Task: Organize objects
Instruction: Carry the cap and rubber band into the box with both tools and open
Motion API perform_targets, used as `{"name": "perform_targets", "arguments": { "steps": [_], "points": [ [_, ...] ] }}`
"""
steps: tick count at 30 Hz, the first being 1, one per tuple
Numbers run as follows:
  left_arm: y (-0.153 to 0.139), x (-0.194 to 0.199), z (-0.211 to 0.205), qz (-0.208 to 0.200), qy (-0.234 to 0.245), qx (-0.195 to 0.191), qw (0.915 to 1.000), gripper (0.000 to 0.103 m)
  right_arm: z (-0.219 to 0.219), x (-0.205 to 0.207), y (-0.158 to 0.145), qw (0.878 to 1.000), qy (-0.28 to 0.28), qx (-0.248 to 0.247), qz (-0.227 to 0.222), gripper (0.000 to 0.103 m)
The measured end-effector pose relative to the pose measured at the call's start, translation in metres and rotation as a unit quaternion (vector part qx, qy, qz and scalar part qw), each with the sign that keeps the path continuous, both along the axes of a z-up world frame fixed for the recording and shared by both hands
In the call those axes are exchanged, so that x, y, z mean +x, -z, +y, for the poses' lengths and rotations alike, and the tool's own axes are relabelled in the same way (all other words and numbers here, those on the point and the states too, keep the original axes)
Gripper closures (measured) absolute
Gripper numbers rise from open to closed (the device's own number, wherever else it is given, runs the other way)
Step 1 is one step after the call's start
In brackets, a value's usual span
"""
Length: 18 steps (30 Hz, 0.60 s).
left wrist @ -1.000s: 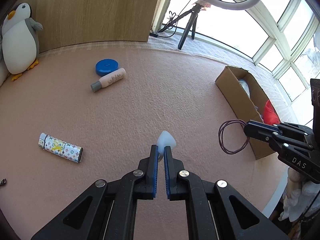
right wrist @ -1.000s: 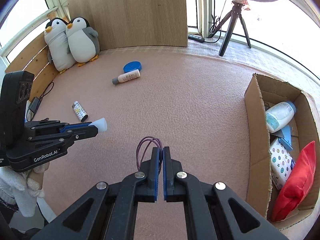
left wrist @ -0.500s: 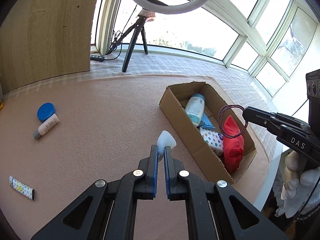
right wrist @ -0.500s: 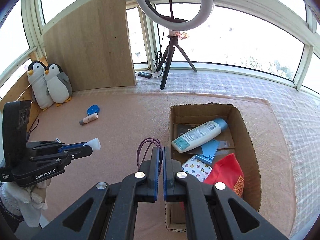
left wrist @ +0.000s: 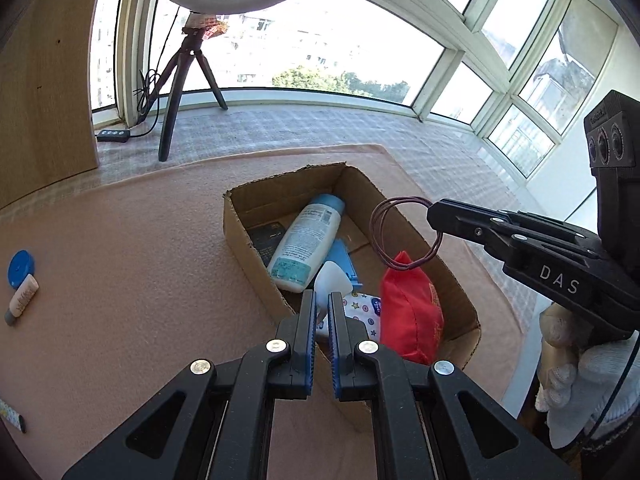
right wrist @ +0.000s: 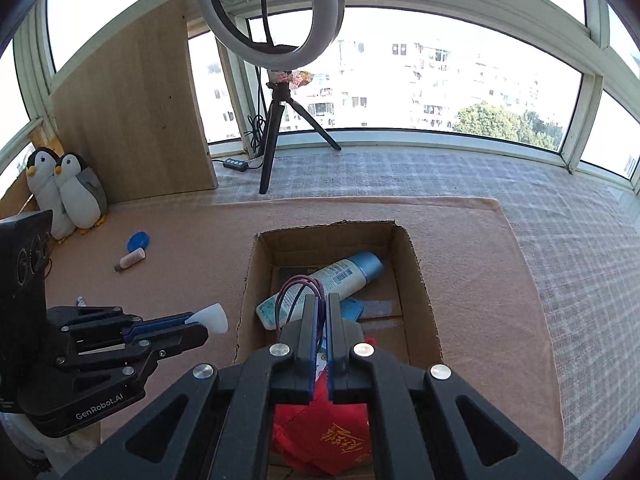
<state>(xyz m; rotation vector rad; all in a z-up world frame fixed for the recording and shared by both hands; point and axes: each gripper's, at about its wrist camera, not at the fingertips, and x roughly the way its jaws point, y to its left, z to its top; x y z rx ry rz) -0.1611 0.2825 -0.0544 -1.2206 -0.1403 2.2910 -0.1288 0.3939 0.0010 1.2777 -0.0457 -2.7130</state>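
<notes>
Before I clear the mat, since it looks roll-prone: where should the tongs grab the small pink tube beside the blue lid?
Grip the pink tube across its middle, coming from above with the tongs straddling its long axis. It lies flat, probably rolls, and the blue lid crowds its far end.

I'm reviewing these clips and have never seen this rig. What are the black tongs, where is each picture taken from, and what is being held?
No robot here: a person holds a two-finger gripper in each hand, each with a fisheye camera looking along its fingers. So the tongs at the bottom of each picture are that camera's own gripper, and the other gripper shows at the side.

The left gripper is shut on a small white cap. The right gripper is shut on a purple hair tie, hanging over the cardboard box.

In the box lie a lotion bottle and a red pouch, among other items. On the pink mat remain a blue lid and a small tube.
</notes>
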Motion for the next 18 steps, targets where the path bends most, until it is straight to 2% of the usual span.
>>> {"name": "perform_targets", "arguments": {
  "steps": [7,10,11,12,13,14,15,18],
  "points": [
    [0.001,0.002,0.013,-0.002,0.016,0.002,0.9999,0.097,0.017,-0.003,0.005,1.000,0.011,-0.010,-0.004,0.100],
    [-0.001,0.007,0.017,0.002,0.035,0.004,0.9994,0.085,0.017,-0.003,0.004,1.000,0.010,-0.003,0.003,0.099],
    [-0.002,0.008,0.017,0.004,0.032,0.000,0.9995,0.078,0.017,-0.003,0.003,1.000,0.011,-0.001,0.006,0.098],
    [-0.003,0.009,0.016,0.003,0.033,0.000,0.9995,0.071,0.017,-0.004,0.002,1.000,0.013,-0.001,0.006,0.090],
    [-0.003,0.010,0.015,0.003,0.033,0.004,0.9994,0.070,0.017,-0.003,0.001,1.000,0.016,0.000,0.008,0.082],
    [-0.004,0.011,0.014,0.004,0.032,0.003,0.9995,0.070,0.018,-0.002,-0.001,1.000,0.021,-0.001,0.014,0.066],
    [-0.005,0.012,0.013,0.006,0.031,-0.001,0.9995,0.070,0.019,-0.001,-0.003,0.999,0.025,-0.004,0.020,0.058],
    [-0.005,0.016,0.010,0.008,0.033,-0.009,0.9994,0.070,0.019,0.001,-0.006,0.999,0.028,-0.013,0.023,0.058]
  ]
}}
